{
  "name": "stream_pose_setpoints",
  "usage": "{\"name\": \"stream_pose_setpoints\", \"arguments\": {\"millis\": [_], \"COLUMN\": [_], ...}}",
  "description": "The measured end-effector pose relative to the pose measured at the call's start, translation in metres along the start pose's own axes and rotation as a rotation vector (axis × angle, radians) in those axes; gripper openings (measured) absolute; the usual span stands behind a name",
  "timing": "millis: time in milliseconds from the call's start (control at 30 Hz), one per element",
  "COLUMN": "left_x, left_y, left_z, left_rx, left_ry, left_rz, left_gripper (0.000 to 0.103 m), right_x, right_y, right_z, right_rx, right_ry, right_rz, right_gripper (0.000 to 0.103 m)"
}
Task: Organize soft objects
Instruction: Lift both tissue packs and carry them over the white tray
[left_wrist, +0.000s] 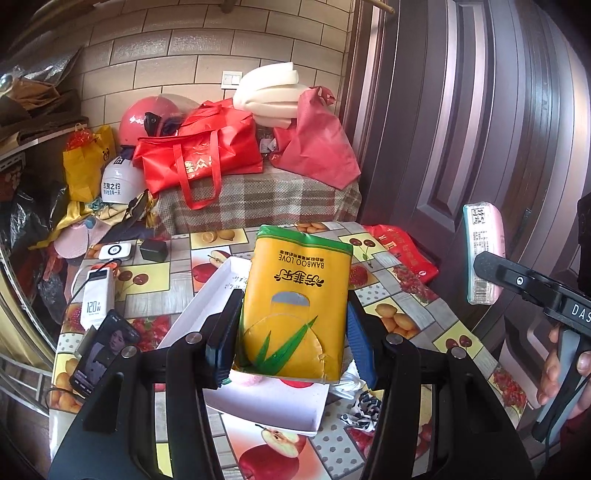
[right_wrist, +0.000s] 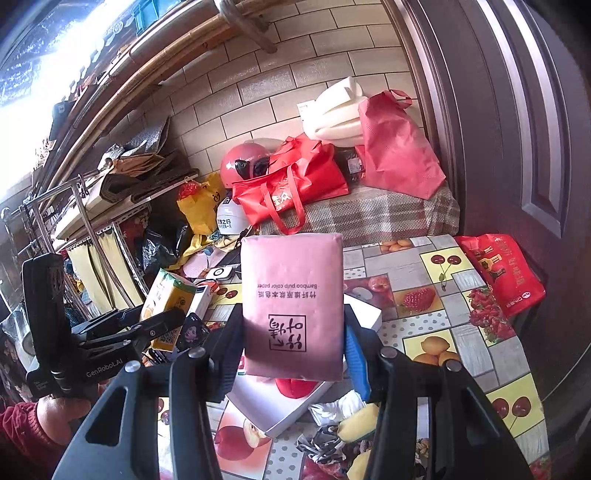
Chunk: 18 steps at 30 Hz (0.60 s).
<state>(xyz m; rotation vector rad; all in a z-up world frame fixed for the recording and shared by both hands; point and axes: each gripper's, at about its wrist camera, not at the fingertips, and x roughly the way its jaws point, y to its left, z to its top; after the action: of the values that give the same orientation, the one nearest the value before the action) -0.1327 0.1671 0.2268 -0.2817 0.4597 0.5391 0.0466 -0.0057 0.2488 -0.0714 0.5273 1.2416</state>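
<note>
My left gripper (left_wrist: 291, 332) is shut on a yellow tissue pack (left_wrist: 295, 302) marked BAMBOO LOVE and holds it upright above a white open box (left_wrist: 266, 406) on the fruit-print table (left_wrist: 406, 302). My right gripper (right_wrist: 293, 343) is shut on a pink tissue pack (right_wrist: 293, 306) and holds it above the same white box (right_wrist: 273, 410). The pink pack also shows edge-on at the right of the left wrist view (left_wrist: 484, 251). The yellow pack shows at the left of the right wrist view (right_wrist: 168, 299).
A phone (left_wrist: 99, 354), a white power bank (left_wrist: 94, 295) and small chargers lie at the table's left. Crumpled cloths (right_wrist: 340, 432) lie by the box. Red bags (left_wrist: 199, 155), helmets and white foam sit on a plaid bench behind. A dark door stands on the right.
</note>
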Motion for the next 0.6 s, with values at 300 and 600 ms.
{"name": "stream_pose_setpoints", "arguments": {"millis": [300, 600], "left_x": [0.029, 0.067], "left_y": [0.021, 0.039], "left_z": [0.008, 0.005], "left_rx": [-0.025, -0.056], "left_ry": [0.041, 0.091], "left_rz": [0.062, 0.082], "left_gripper": [0.052, 0.052], "right_x": [0.034, 0.083], "right_y": [0.005, 0.005], "right_z": [0.012, 0.010], "right_rx": [-0.020, -0.015], "right_ry": [0.037, 0.112], "right_rz": [0.009, 0.023], "right_gripper": [0.049, 0.049]}}
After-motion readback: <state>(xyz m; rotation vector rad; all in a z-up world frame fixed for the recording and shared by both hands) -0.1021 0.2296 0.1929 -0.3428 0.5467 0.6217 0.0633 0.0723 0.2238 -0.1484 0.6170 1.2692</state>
